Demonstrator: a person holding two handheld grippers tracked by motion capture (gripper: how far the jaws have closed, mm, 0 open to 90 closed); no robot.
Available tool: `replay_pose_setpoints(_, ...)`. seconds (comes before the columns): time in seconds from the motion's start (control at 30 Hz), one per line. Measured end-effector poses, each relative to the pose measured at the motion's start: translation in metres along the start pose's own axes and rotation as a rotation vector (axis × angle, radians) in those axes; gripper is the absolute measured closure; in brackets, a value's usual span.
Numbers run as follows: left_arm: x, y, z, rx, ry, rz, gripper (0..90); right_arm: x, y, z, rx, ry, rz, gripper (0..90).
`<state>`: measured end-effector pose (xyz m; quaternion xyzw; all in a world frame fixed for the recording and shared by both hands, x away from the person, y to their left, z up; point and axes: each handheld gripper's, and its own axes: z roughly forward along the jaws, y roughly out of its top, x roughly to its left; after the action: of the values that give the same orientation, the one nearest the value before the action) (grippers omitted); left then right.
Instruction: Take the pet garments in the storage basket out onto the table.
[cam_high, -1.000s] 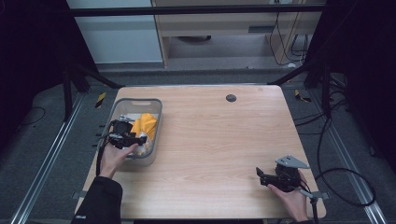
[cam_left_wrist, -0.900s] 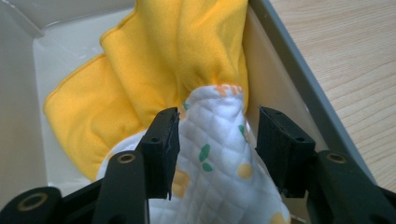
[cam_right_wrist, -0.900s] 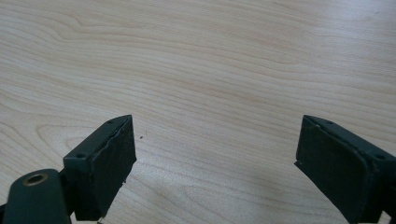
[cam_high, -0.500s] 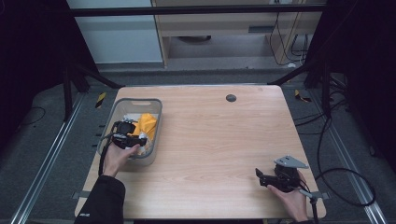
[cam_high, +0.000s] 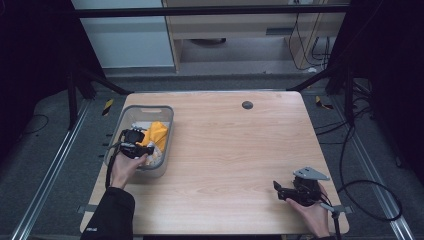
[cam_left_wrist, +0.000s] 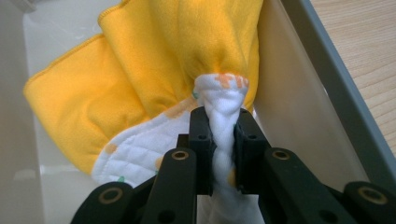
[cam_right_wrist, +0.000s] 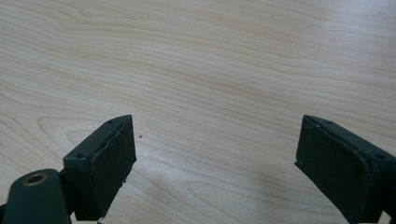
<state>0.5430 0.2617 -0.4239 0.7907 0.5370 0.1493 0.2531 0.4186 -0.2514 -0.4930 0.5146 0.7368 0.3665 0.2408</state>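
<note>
Pinching white cloth (cam_left_wrist: 223, 100) beneath yellow, left tongs (cam_left_wrist: 223, 154) up close.

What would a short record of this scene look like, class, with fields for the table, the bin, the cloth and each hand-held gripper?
table: light wood, with a small dark disc near its far edge
bin: grey, at the table's left side
cloth: yellow and white, lying in the bin
left hand-held gripper: in the bin, jaws shut on a white fold of the cloth
right hand-held gripper: jaws wide apart over bare wood near the table's front right corner, holding nothing
</note>
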Motion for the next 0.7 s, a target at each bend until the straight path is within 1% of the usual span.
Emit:
replay_pose_setpoints(0.03,0.001,0.001,-0.003,-0.004,0.004,0.006,80.6,0.000,0.000,0.000,-0.002,0.000,-0.001,11.8)
replay_pose_setpoints(0.13,0.003,0.002,-0.011,-0.016,0.003,0.006,81.1,0.000,0.000,0.000,-0.003,0.001,-0.002,11.8)
replay_pose_setpoints(0.17,0.003,0.002,-0.011,-0.016,0.003,0.006,81.2,0.000,0.000,0.000,-0.003,0.001,-0.002,11.8)
replay_pose_setpoints(0.2,0.004,0.002,-0.017,-0.031,-0.001,0.001,81.4,0.000,0.000,0.000,-0.002,0.000,-0.002,11.8)
replay_pose_setpoints(0.3,0.006,0.005,-0.027,-0.050,-0.001,0.000,81.6,0.000,0.000,0.000,-0.002,0.000,-0.001,11.8)
replay_pose_setpoints(0.33,0.006,0.005,-0.027,-0.050,-0.001,0.000,81.7,0.000,0.000,0.000,-0.002,0.000,-0.001,11.8)
replay_pose_setpoints(0.4,0.007,0.006,-0.035,-0.073,0.000,-0.009,81.8,0.000,0.000,0.000,-0.001,0.000,-0.001,11.8)
replay_pose_setpoints(0.57,0.008,0.010,-0.049,-0.095,0.005,0.000,81.8,0.000,0.000,0.000,-0.003,0.000,-0.004,11.9)
replay_pose_setpoints(0.63,0.008,0.012,-0.055,-0.106,0.008,0.005,81.9,0.001,0.000,-0.001,0.000,0.004,0.003,11.9)
replay_pose_setpoints(0.7,0.008,0.012,-0.058,-0.112,0.008,0.003,81.9,0.001,0.000,-0.001,0.000,0.004,0.002,11.9)
